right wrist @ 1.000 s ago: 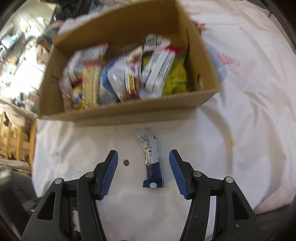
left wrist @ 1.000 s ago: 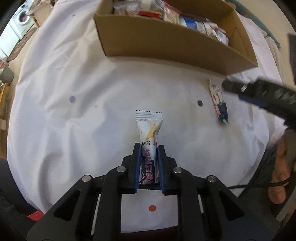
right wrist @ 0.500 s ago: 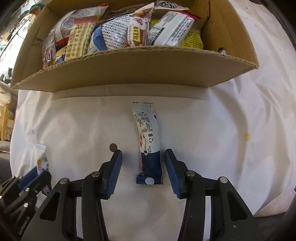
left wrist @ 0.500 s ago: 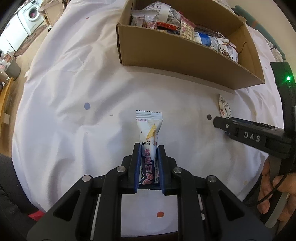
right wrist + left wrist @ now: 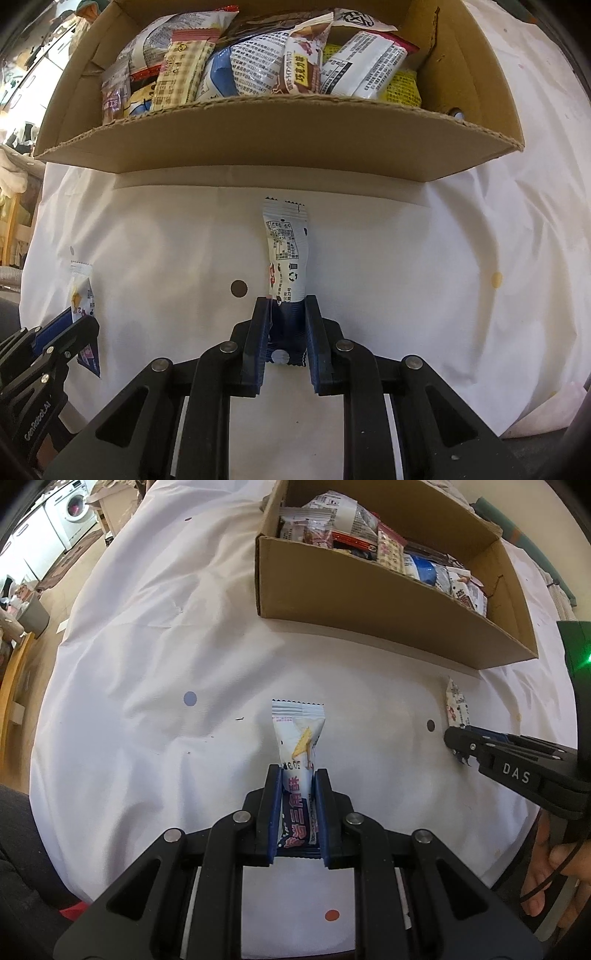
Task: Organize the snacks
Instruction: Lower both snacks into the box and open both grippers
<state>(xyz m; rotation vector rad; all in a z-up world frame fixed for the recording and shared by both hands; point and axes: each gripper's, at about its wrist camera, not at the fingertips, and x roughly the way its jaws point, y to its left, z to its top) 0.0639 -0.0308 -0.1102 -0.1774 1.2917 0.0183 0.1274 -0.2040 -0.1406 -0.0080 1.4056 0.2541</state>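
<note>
My left gripper [image 5: 297, 775] is shut on a white and blue snack packet [image 5: 298, 738] and holds it above the white cloth. My right gripper [image 5: 286, 304] is shut on the dark blue end of a second white and blue snack packet [image 5: 286, 251], which lies on the cloth in front of the cardboard box [image 5: 280, 136]. The box is full of several snack packets. In the left wrist view the right gripper [image 5: 458, 742] and its packet [image 5: 456, 707] show at the right, below the box [image 5: 369, 602]. In the right wrist view the left gripper [image 5: 79, 325] and its packet [image 5: 83, 291] show at the left.
A white cloth [image 5: 147, 664] covers the table, with small coloured dots on it [image 5: 190, 698]. The table edge runs close behind both grippers. A washing machine [image 5: 74, 506] stands far off at the upper left. A hand [image 5: 554, 878] holds the right gripper.
My right gripper has closed from open onto the packet on the cloth. My left gripper keeps its packet and has shifted so the box sits more to the right.
</note>
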